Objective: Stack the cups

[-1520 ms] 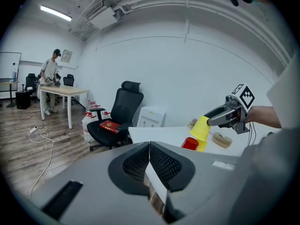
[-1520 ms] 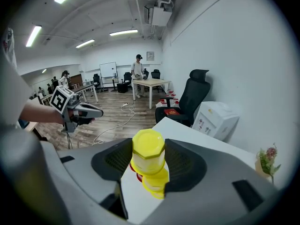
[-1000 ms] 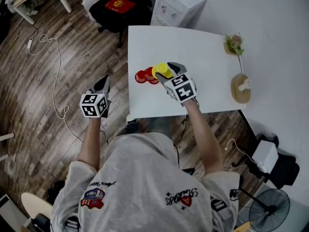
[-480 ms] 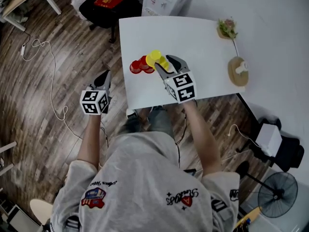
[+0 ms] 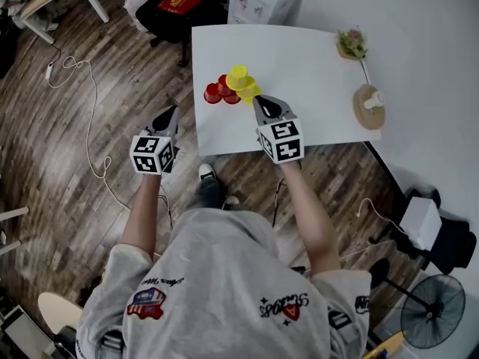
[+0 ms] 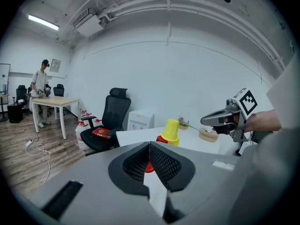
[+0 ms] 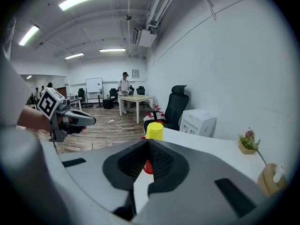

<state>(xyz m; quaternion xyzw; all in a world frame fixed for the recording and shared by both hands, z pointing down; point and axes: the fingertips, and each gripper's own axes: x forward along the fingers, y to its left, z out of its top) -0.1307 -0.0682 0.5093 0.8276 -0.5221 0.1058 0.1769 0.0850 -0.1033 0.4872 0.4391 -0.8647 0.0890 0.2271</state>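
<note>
Head view shows a yellow cup [image 5: 239, 76] topping the red cups [image 5: 213, 92] on the table [image 5: 314, 58] just ahead of my right tool [image 5: 263, 105], whose jaws have just been closing together on nothing, while my left tool [image 5: 171, 114], off to its left, is also pressed together and empty, so I judge the stacking nearly finished.

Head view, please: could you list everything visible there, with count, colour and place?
table: one, white, upper centre.
yellow cups: at least two, yellow, stacked near the table's left edge.
red cups: about three, red, clustered beside the yellow cups.
plant pot: one, green plant, table's far right corner.
wooden holder: one, tan, table's right edge.
office chair: one, black, beyond the table.
fan: one, black, floor at bottom right.
left gripper: one, grey, shut and empty, over the floor left of the table.
right gripper: one, grey, jaws just closed with nothing between them, near the yellow cups.
</note>
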